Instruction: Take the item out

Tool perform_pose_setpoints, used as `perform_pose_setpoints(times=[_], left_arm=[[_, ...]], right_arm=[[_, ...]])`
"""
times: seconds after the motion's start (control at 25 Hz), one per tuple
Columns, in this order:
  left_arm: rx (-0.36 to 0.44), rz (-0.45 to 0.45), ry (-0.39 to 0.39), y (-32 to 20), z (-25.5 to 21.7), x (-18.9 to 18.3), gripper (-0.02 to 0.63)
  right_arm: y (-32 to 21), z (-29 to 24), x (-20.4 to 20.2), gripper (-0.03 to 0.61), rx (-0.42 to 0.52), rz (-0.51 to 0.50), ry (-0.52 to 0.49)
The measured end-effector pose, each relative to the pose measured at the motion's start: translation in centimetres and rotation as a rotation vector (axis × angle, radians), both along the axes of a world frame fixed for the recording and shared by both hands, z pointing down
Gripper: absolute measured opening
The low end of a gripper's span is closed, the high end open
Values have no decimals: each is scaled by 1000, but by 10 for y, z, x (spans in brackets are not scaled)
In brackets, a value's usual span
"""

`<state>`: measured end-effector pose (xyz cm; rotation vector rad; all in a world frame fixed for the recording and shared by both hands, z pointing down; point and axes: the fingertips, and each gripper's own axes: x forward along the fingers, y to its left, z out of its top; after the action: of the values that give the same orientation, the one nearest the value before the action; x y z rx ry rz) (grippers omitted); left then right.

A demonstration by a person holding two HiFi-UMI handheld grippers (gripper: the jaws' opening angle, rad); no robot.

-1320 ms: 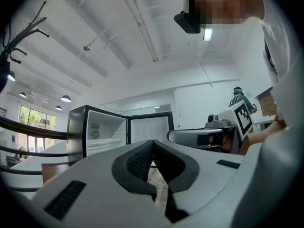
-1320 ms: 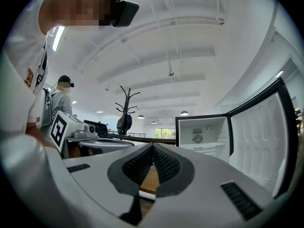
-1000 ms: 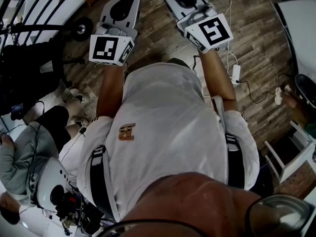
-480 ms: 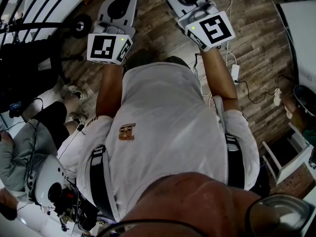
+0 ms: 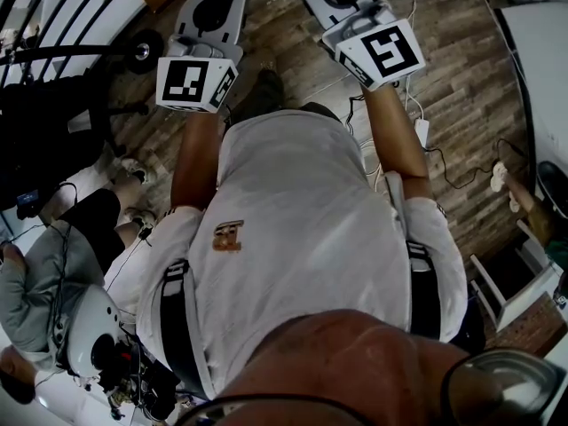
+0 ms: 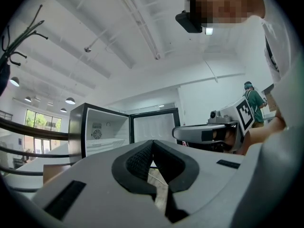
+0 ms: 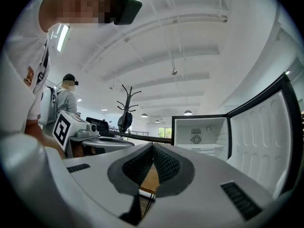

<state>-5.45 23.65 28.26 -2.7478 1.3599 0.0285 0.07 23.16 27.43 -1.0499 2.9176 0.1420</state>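
Grey plastic shells on both tools. The left gripper (image 6: 153, 144) is closed: ribbed black pads meet tip to tip w/ nothing btw them. The right gripper (image 7: 153, 147) is the same, closed & empty. Both point level, out in front of the person.

Key relation: the fridge (image 6: 107, 127) stands straight ahead of both sets of tips, well apart from them, mouth facing them. It reads a bit left of the L jaw line and a bit right of the R jaw line, i.e. roughly btw the two, since the grippers toe inward over the wood-plank floor (image 5: 461, 69). Its door (image 7: 259, 127) hangs wide open on the R side and looms large to the right of the right gripper. So R looks nearer the door leaf; for the cavity itself I'd call neither hand clearly nearer.

No item visible from here. It's prob. inside the fridge, ahead of the tips, but the cavity is small & bright in both gripper views. Only a pale shelf (image 6: 105, 144) across it and a round fan grille (image 6: 96, 134) on the back wall show. So its shape, long axis, material: can't tell.

Materials: fridge shell black, smooth, boxy; liner white moulded plastic; door inner has vertical oblong ribs. Pads look rubbery, cross-hatched, bowed out behind the tips so a leaf-shaped hollow is left. Each gripper's marker cube (image 5: 191, 82): matte, black squares on white.

My read: approach stage only. Jaws must part before any pick, & the way in runs left of that door edge.
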Motion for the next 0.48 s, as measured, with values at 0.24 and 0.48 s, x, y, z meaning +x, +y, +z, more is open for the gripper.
perform_pose_setpoints(times=[0.24,0.48], left_arm=[[9,-4,3,-45,-1,-8,18],[6,-7,13,-104,1,-24,18]], right_arm=[[-40,-1,-6,34,12,5,20],[-97,0,-20,34,15,13,33]])
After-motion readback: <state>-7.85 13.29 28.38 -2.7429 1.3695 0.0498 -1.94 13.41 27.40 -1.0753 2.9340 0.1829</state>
